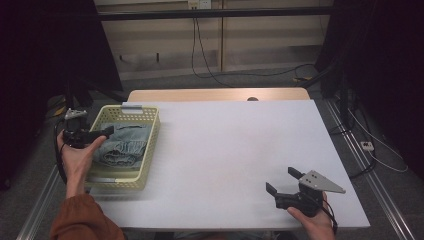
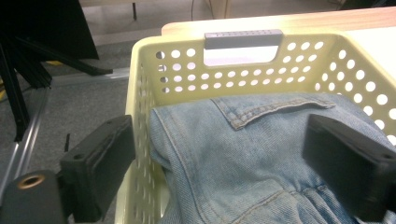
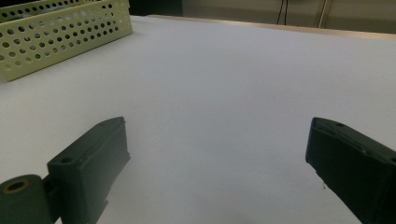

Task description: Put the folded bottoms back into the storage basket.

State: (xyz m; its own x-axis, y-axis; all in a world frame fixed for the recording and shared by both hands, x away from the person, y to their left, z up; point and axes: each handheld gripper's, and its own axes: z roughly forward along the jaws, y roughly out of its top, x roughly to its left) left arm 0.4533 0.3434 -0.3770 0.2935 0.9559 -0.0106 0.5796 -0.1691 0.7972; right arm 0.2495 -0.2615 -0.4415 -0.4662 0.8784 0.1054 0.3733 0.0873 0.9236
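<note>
Jeans (image 1: 122, 145) lie folded inside a pale yellow perforated basket (image 1: 150, 137) at the left of the high view, on the white table (image 1: 235, 150). We hold the left gripper (image 1: 102, 133) at the basket's left rim, about level, its dark jaws reaching over the wall toward the denim. Lower right in the same view, our right gripper (image 1: 282, 181) rests above the bare white surface near the table's front edge, well apart from the basket, its two jaws spread, with the grey three-cornered plate on top. An orange sleeve (image 1: 82, 220) shows at the lower left corner.

Left gripper view: the left gripper (image 2: 219, 163) has its jaws standing wide apart. One jaw sits at the lower left, outside the basket wall (image 2: 144, 93); the other sits at the lower right, over the jeans (image 2: 233, 154). We see no pad pressing on the cloth. A waistband seam runs across the middle of the frame, and a grey handle (image 2: 243, 38) caps the far rim at the top.

Right gripper view: the right gripper (image 3: 217, 154) also stands wide, with bare white table (image 3: 224, 84) between its jaws. The basket (image 3: 60, 32) sits in the upper left corner.
</note>
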